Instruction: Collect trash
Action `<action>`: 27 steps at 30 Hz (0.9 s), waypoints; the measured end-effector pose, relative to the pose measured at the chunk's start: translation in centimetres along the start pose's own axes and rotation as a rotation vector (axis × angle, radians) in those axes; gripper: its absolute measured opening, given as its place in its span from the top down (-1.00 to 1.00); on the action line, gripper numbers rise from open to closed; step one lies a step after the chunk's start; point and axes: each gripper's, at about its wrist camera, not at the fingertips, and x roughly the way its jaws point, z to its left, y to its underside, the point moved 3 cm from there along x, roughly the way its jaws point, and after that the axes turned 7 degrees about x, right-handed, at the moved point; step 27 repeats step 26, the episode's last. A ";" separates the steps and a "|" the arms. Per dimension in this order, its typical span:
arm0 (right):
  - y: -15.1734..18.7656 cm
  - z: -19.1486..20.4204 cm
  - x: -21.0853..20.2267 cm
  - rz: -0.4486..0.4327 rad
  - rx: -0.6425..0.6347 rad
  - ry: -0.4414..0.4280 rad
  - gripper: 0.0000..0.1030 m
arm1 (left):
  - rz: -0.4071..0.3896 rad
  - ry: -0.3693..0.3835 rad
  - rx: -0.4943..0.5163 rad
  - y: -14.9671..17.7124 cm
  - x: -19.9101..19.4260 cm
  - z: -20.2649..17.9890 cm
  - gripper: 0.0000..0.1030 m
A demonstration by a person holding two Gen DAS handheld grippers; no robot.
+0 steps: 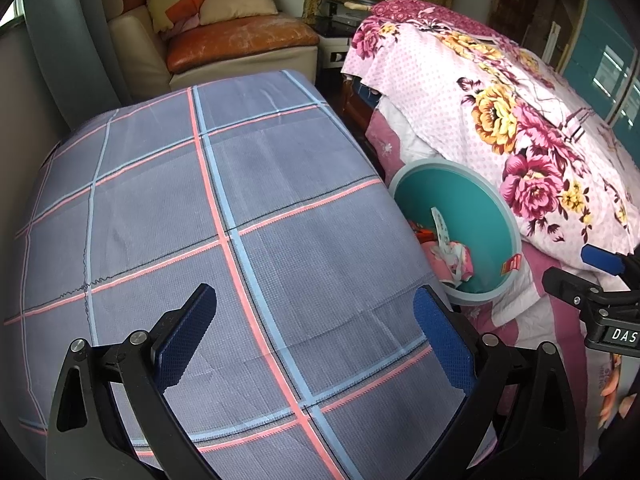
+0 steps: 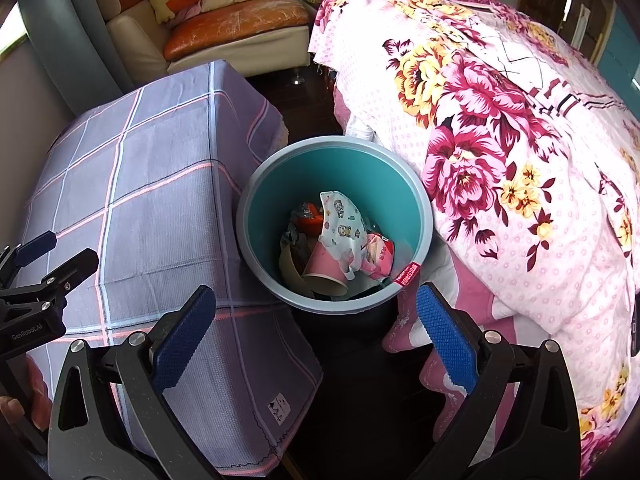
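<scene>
Trash (image 2: 340,240) fills the bin (image 2: 256,184); both tools (image 1: 316,336) (image 2: 316,320), spread and empty, risk toppling it if they descend carelessly.

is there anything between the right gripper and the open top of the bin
Nothing visible does. The right gripper is open and empty, and the bin sits just ahead of it on the floor between the checked tablecloth and the floral quilt. Its mouth is uncovered, with a paper cup and wrappers inside.
</scene>
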 end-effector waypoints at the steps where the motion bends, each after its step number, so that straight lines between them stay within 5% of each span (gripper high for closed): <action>1: -0.1 0.1 0.0 0.000 0.000 0.001 -0.87 | 0.000 -0.001 0.001 0.0 0.0 0.0 -0.92; 27: 0.3 0.1 -0.6 -0.007 0.001 0.005 -0.87 | 0.026 -0.001 -0.017 0.6 0.3 0.7 -0.92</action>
